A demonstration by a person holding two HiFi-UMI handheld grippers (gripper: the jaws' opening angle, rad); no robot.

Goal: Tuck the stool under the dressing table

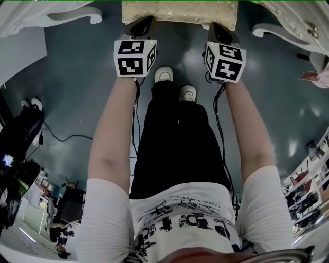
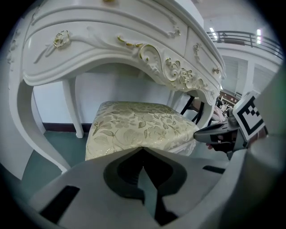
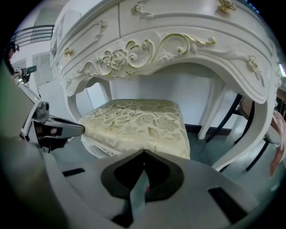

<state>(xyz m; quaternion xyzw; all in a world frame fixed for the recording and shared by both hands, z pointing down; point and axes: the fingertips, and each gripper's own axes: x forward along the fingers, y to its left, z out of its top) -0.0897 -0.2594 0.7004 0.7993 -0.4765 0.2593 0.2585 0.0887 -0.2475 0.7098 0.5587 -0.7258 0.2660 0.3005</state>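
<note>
The stool (image 1: 180, 11) has a cream floral cushion (image 2: 134, 125) on a white frame, and it stands partway under the white, gold-trimmed dressing table (image 2: 134, 49). In the right gripper view the cushion (image 3: 138, 120) lies below the table's carved apron (image 3: 170, 49). My left gripper (image 2: 143, 148) is shut, its tips against the cushion's near edge on the left. On the right side, my right gripper (image 3: 144, 152) is shut and meets the same edge. Neither holds anything. In the head view both grippers (image 1: 142, 26) (image 1: 220, 32) reach to the stool's front.
The table's curved legs (image 2: 24, 120) (image 3: 250, 129) flank the stool on both sides. A black chair leg (image 3: 232, 112) and pink cloth (image 1: 316, 77) are to the right. My shoes (image 1: 164, 74) stand just behind the stool. A cable (image 1: 61, 137) runs over the grey floor at left.
</note>
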